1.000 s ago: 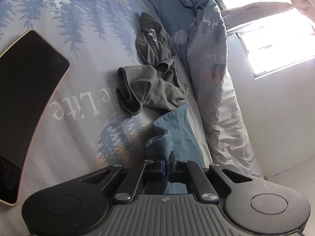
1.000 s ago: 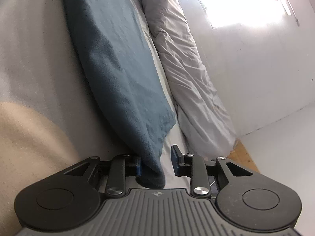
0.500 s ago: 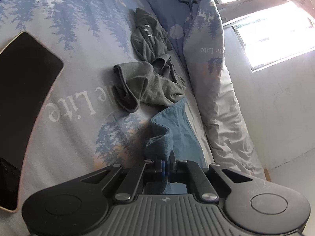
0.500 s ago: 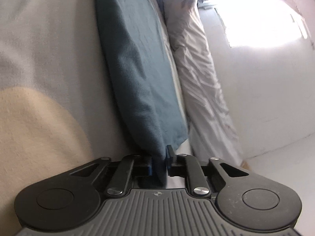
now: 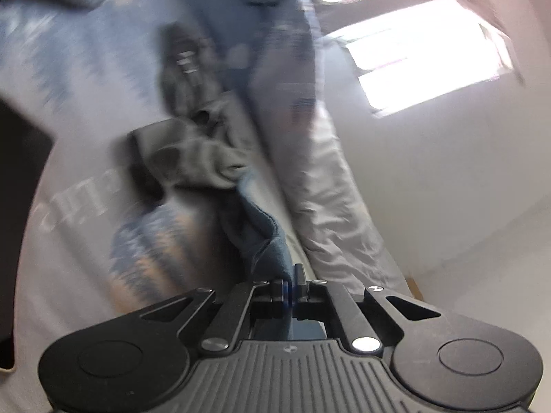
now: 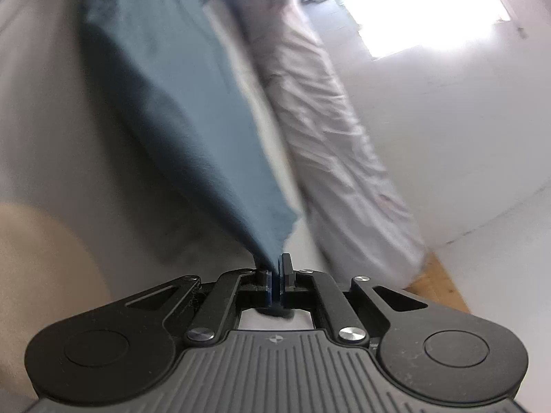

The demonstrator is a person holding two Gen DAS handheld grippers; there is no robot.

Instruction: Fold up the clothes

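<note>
Where it gaped before, the right gripper (image 6: 277, 275) jaws now clamp the blue garment (image 6: 193, 110).

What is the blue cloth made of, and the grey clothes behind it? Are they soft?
The blue cloth looks like soft fleece or brushed cotton: matte, slightly fuzzy, hanging in limp folds from the right hand-held gripper. The grey clothes seem thin knit, like T-shirt jersey, crumpled in loose wrinkles, though blur hides the weave. Both look soft, not shiny.
</note>
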